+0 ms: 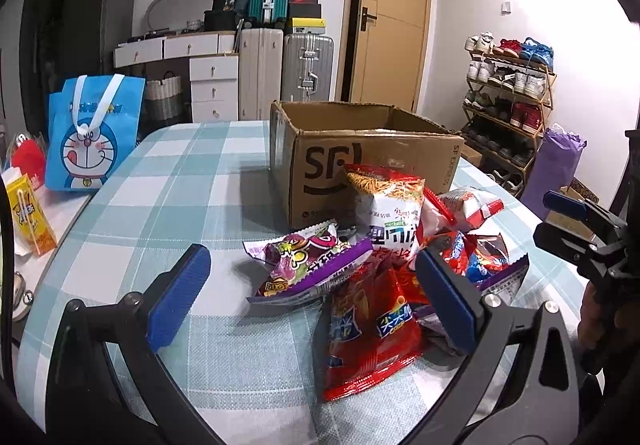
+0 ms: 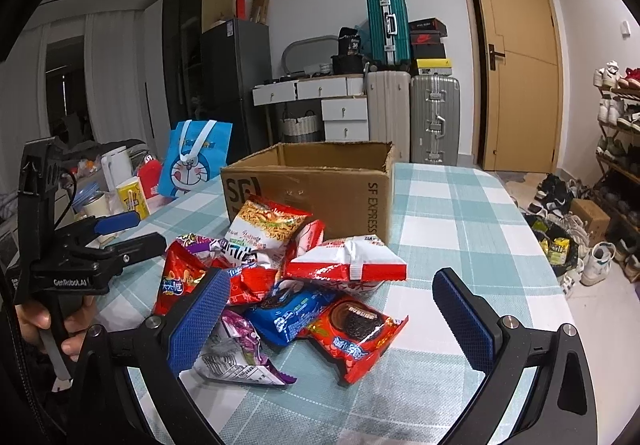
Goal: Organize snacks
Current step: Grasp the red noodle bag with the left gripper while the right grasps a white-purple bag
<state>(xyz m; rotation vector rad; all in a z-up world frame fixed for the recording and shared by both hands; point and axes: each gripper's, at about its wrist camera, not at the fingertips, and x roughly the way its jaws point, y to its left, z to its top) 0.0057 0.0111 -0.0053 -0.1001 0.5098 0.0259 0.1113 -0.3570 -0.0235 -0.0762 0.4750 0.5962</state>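
2 grippers agape: left gripper [image 1: 312, 301], right gripper [image 2: 330, 319] | checked tablecloth [image 1: 180, 173] | door [image 1: 394, 17]

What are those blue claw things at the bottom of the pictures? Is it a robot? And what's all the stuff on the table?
It's not a robot. A person holds a claw tool in each hand, and each tool carries a camera looking out past its two blue fingers. One picture comes from the left gripper, the other from the right gripper. In the right camera's picture you can even see the person's left hand squeezing its handle.

Both claws are open and hold nothing. They hang over a pile of snack packets: a noodle snack bag, a red cookie packet, a blue cookie packet and a purple candy packet. These lie on the checked tablecloth, in front of an open cardboard box.
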